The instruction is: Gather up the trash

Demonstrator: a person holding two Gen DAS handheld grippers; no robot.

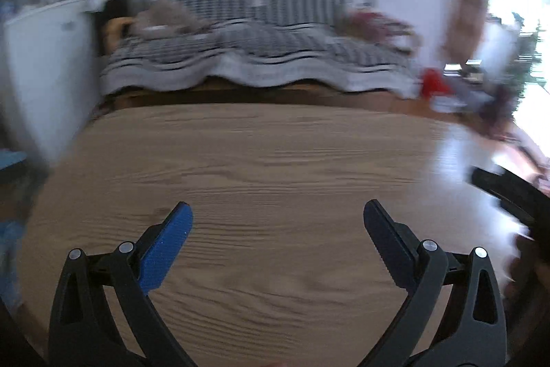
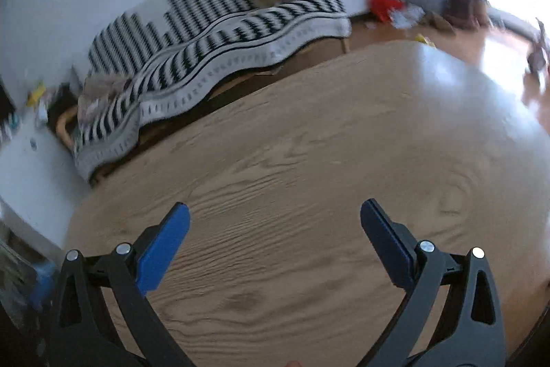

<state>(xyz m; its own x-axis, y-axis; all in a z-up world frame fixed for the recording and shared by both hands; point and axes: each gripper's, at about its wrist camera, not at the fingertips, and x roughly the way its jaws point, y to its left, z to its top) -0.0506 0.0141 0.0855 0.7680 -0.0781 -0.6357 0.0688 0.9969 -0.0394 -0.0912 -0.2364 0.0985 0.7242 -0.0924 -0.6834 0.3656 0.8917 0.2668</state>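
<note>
Both the left gripper (image 1: 277, 212) and right gripper (image 2: 275, 212) hang wide and empty over the bare wooden surface (image 2: 309, 160), likely ready to grab. No trash lies on it; beyond the striped bed (image 2: 206, 33), a blurred litter pile (image 2: 398, 11) sits on the floor, probably the target.

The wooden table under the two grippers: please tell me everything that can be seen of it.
The table has a light wood-grain top, matte near the cameras and glossy with window glare toward its far right part. Its far edge is straight and its corners look rounded. No object is visible on it in either view. Both the left gripper and right gripper hang open above it. Behind it stands a bed with a striped blanket.
</note>
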